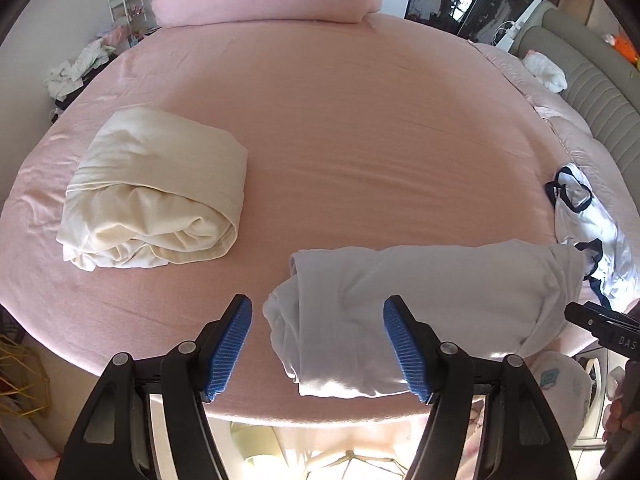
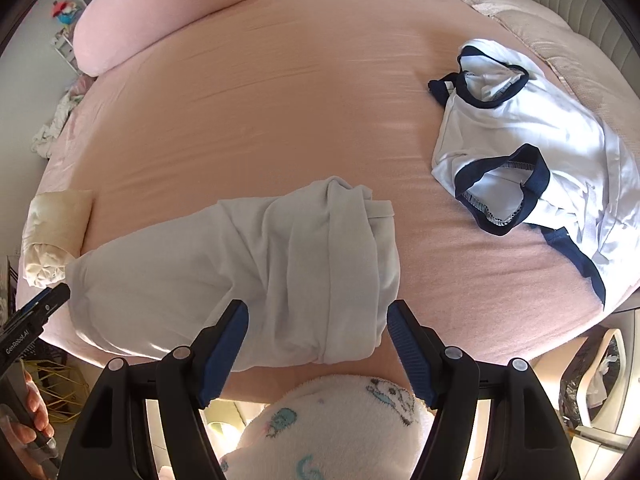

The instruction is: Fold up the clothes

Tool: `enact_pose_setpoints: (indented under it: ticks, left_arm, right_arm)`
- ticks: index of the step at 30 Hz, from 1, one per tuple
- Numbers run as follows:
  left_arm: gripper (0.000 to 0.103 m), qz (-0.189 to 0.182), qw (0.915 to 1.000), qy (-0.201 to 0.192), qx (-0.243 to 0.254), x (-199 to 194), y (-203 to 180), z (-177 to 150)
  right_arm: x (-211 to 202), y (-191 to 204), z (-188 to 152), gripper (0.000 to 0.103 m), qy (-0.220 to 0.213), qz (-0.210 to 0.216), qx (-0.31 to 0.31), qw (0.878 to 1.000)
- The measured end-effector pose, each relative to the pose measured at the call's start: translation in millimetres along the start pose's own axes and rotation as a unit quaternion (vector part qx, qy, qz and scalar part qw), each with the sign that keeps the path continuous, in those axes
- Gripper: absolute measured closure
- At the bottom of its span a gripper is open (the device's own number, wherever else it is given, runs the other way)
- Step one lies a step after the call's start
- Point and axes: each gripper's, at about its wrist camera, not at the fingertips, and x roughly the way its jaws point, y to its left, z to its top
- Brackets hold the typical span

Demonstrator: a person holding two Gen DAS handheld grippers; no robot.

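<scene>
White shirt [image 1: 424, 304] lies folded at bed [image 1: 340, 120] near edge; left claw [image 1: 318, 344] and right claw [image 2: 318, 344] hover open, empty. Next: pinch both ends evenly, fold flat, avoid bunching.

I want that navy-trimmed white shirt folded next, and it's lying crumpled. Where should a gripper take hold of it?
I'd pinch the navy-trimmed white shirt at its nearer navy-edged opening, coming down from above. That band stands up off the pink bed sheet in a loop, giving the fingers an edge; the flat body offers none.
</scene>
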Motion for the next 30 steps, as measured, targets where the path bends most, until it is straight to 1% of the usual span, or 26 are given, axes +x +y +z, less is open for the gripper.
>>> enact_pose_setpoints:
  ticks: [3, 5, 8, 9, 10, 13, 15, 17, 18, 19, 20, 21, 22, 23, 25, 26, 29, 30]
  left_arm:
    - [0.036, -0.02, 0.9997, 0.016, -0.005, 1.8, -6.3, -10.2]
    - [0.036, -0.023, 0.9992, 0.034, -0.006, 11.5, -7.9, -14.0]
    - [0.036, -0.021, 0.9981, 0.059, 0.0, 25.3, -18.8, -25.6]
    - [0.036, -0.019, 0.9978, 0.063, 0.007, 29.1, -23.8, -29.7]
    - [0.036, -0.011, 0.9976, 0.066, 0.017, 32.7, -28.9, -33.2]
    - [0.036, 0.031, 0.9961, 0.06, 0.058, 42.5, -44.4, -40.5]
    - [0.036, 0.059, 0.994, 0.051, 0.077, 47.4, -51.3, -43.1]
    - [0.036, 0.099, 0.9905, 0.042, 0.085, 50.6, -54.3, -44.1]
    - [0.036, 0.123, 0.9876, 0.042, 0.088, 53.3, -53.4, -44.1]
    - [0.036, 0.135, 0.9858, 0.045, 0.09, 55.9, -50.5, -43.6]
    - [0.034, 0.126, 0.9875, 0.049, 0.08, 57.5, -44.9, -42.3]
    - [0.033, 0.11, 0.9903, 0.055, 0.063, 58.6, -38.0, -40.4]
    - [0.033, 0.098, 0.9921, 0.062, 0.047, 59.9, -31.5, -38.6]
    - [0.032, 0.092, 0.9927, 0.066, 0.042, 60.3, -27.8, -37.0]
    - [0.032, 0.097, 0.9911, 0.066, 0.063, 58.5, -29.2, -34.6]
    - [0.031, 0.101, 0.9903, 0.065, 0.07, 57.2, -29.7, -33.5]
    - [0.031, 0.115, 0.9883, 0.061, 0.08, 51.2, -30.6, -30.8]
    - [0.031, 0.115, 0.9882, 0.062, 0.079, 49.5, -30.3, -29.9]
  right_arm:
    - [0.1, 14.0, -17.0, 0.032, 0.004, 0.001, -0.029, 1.0]
    - [9.7, 11.3, -21.2, 0.031, 0.019, 0.006, -0.032, 0.999]
    - [21.8, 17.3, -29.7, 0.032, 0.033, 0.012, -0.039, 0.999]
    - [25.6, 20.4, -31.9, 0.032, 0.037, 0.007, -0.047, 0.998]
    - [29.4, 23.8, -33.8, 0.031, 0.04, -0.002, -0.058, 0.998]
    - [38.8, 30.1, -38.5, 0.032, 0.038, -0.02, -0.079, 0.996]
    - [41.6, 29.2, -40.4, 0.032, 0.034, -0.024, -0.073, 0.996]
    - [42.8, 26.9, -41.8, 0.032, 0.029, -0.031, -0.063, 0.997]
    - [43.5, 25.1, -42.4, 0.034, 0.029, -0.045, -0.059, 0.997]
    - [44.2, 23.1, -42.9, 0.034, 0.03, -0.063, -0.056, 0.996]
    - [44.9, 21.0, -43.5, 0.034, 0.031, -0.081, -0.053, 0.995]
    - [45.1, 17.4, -43.6, 0.033, 0.031, -0.089, -0.047, 0.994]
    - [45.0, 13.1, -43.6, 0.033, 0.029, -0.092, -0.04, 0.995]
    - [45.7, 8.6, -43.0, 0.033, 0.033, -0.084, -0.028, 0.996]
    - [45.6, 3.8, -42.3, 0.033, 0.037, -0.079, -0.015, 0.996]
    - [45.6, 4.2, -42.0, 0.033, 0.036, -0.082, -0.017, 0.996]
    - [44.6, 8.4, -43.7, 0.033, 0.028, -0.098, -0.035, 0.994]
    - [44.5, 7.2, -43.7, 0.033, 0.03, -0.092, -0.032, 0.995]
